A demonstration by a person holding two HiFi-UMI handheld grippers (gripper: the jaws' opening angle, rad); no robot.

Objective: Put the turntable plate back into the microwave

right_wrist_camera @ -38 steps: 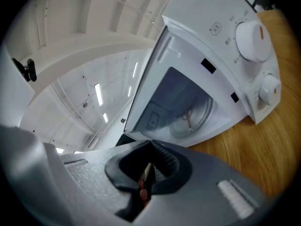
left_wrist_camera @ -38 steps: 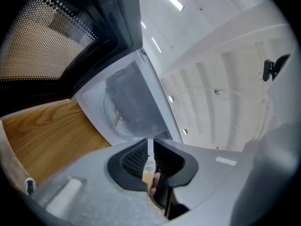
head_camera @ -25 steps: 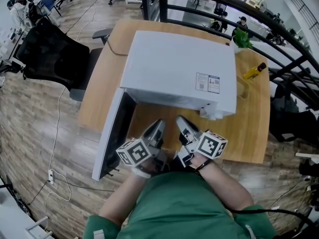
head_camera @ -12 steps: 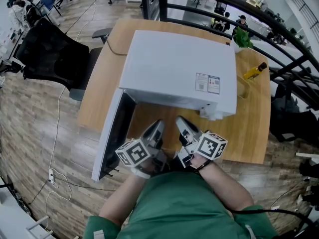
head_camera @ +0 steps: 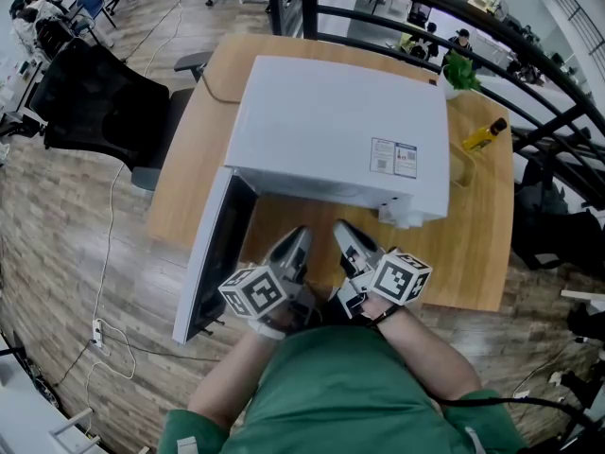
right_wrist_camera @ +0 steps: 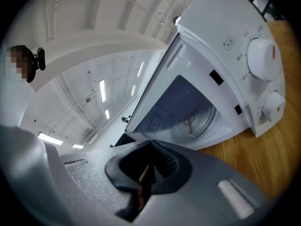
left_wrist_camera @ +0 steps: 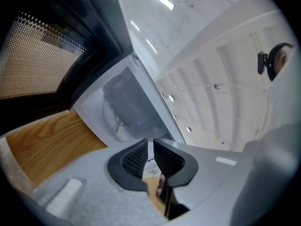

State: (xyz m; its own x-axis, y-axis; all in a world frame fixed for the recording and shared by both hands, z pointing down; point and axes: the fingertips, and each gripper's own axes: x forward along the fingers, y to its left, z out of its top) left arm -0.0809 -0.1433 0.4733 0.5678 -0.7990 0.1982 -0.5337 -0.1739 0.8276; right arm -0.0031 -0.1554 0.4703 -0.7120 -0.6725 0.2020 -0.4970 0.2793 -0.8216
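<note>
Seems nearly done: turntable plate (right_wrist_camera: 193, 122) apparently seated inside microwave (head_camera: 331, 130) ahead of left tool (left_wrist_camera: 148, 149) and right tool (right_wrist_camera: 153, 157), both pressed together, empty; door (head_camera: 216, 253) open.

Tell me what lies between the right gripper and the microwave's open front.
Only a bare strip of wooden table separates the right gripper from the microwave. The head view shows it, and the right gripper view shows the same wood.

On table (head_camera: 482, 244): microwave (head_camera: 336, 130), door (head_camera: 216, 253) swung out left. Left of table: chair (head_camera: 99, 102). On table, right of microwave, toward rear: bottle (head_camera: 484, 135).
</note>
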